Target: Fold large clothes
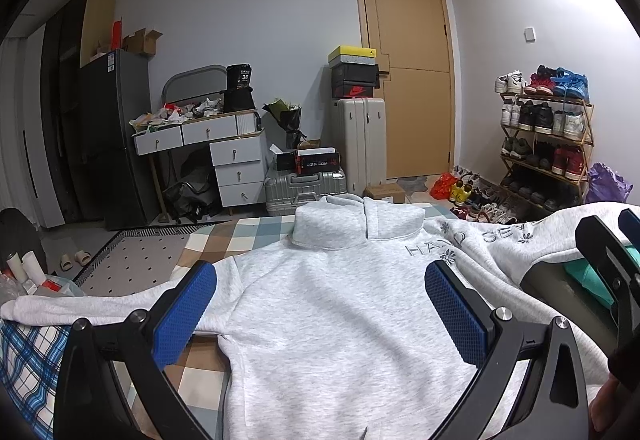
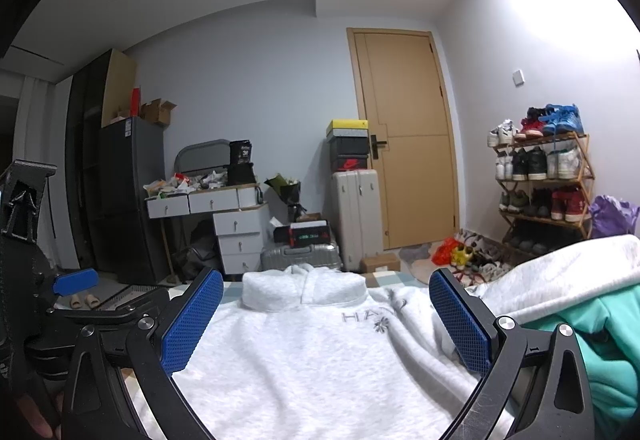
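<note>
My left gripper (image 1: 320, 304) hangs low over the near part of the bed with its blue-padded fingers (image 1: 184, 314) spread wide apart, holding nothing. My right gripper (image 2: 326, 314) is the same: fingers well apart, nothing between them. In the right wrist view the left gripper shows at the near left edge, and in the left wrist view the right one shows at the near right edge.

Under both lies the grey hoodie (image 1: 340, 320), spread flat on the checked bedcover (image 1: 224, 236). Its body fills the space between my fingers. One sleeve (image 1: 92, 300) stretches out to the left, and the hood (image 1: 352, 224) lies at the far end, pointing away from me. Grey lettering and small flower marks run across the shoulder on the right. Near right, touching the hoodie, sits a teal garment (image 2: 600, 352), with more grey fabric lying over it.

Beyond the bed, on the floor, a silver suitcase (image 1: 306, 185) lies flat and a pale one stands upright behind it under stacked shoe boxes (image 1: 354, 73). Further left are a cluttered white dresser (image 1: 224, 143) and a dark fridge (image 1: 116, 135). A wooden door (image 1: 408, 71) is set in the far wall, and a shoe rack (image 1: 548, 135) stands at the right wall.
</note>
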`<state>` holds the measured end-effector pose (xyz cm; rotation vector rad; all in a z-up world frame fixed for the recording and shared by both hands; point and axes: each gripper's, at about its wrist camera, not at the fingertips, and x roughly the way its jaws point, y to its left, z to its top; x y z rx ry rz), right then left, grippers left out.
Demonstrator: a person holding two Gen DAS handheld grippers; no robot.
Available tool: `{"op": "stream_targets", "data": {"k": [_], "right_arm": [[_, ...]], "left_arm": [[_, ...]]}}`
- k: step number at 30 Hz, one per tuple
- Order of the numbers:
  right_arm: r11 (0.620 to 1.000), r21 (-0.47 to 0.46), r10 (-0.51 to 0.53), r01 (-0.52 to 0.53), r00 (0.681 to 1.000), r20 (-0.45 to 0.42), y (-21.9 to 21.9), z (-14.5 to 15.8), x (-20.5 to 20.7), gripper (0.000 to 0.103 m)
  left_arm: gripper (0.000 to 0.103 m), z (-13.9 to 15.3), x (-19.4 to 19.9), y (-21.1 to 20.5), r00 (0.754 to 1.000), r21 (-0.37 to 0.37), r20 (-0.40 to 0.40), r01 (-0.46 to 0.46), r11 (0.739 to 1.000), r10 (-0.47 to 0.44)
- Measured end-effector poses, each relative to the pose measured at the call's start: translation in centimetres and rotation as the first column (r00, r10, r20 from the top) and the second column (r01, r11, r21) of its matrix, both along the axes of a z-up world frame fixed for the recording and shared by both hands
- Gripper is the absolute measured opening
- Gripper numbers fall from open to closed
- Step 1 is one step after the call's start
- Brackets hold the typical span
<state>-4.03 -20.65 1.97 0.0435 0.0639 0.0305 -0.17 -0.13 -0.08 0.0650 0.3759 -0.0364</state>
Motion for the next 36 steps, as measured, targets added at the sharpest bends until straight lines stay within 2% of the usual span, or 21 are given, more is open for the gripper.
{"op": "stream_targets", "data": {"k": [10,36], "right_arm": [[1.000,0.005,-0.001,0.001,1.000,0.005,-0.17,-0.23,0.01,0.103],[1.000,0.010,0.000,0.000,1.000,0.001,-0.32,-0.51,0.07,0.103]], "left_arm": [[0.102,-0.03,0.00,-0.12,1.000,0.021,0.016,-0.008,1.000,0.007],[0.102,-0.65,-0.07,0.03,1.000,0.019,0.024,-0.014,1.000,0.013]]}}
